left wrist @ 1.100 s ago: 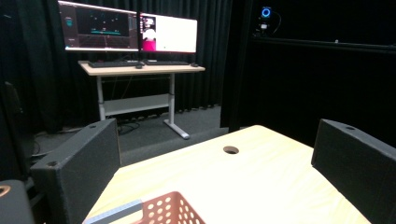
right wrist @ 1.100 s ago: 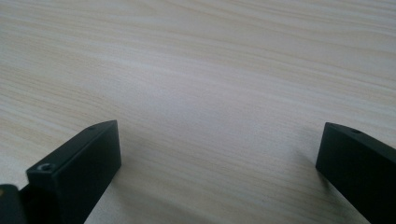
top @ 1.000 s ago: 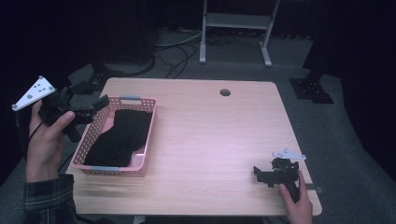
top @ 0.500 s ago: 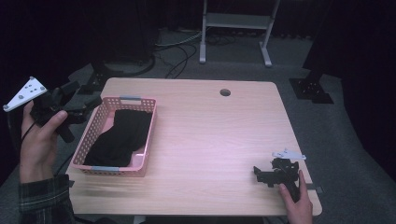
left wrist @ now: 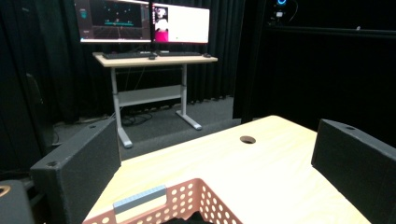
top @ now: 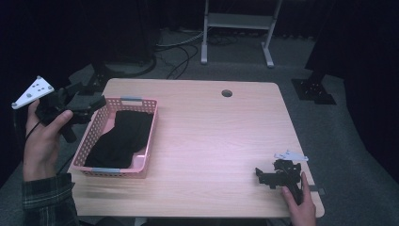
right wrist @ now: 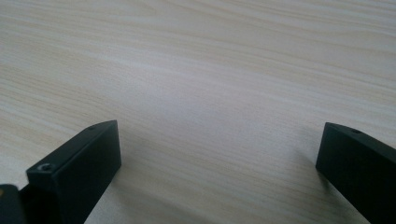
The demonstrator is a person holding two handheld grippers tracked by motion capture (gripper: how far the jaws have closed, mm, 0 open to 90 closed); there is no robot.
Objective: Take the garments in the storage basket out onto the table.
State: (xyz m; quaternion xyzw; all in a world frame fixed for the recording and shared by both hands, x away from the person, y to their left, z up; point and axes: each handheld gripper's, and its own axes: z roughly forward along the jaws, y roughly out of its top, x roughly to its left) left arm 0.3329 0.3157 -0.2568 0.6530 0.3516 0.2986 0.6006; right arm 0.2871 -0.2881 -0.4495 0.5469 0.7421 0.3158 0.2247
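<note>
Left gripper point(top: 94, 104) is hovering spread wide off the pink basket point(top: 141, 162)'s far-left corner — black cloth point(top: 120, 139) lying lengthwise inside, just right-below it. Right gripper point(top: 263, 176) is resting spread on the table point(top: 211, 127), well apart.

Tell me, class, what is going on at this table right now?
A person holds a tool in each hand at a wooden table. The left tool, jaws open and holding nothing, hovers by the far left corner of a pink basket that has a black cloth lying in it. The right tool, also open and holding nothing, sits low on the table near its front right corner, far from the basket.
</note>
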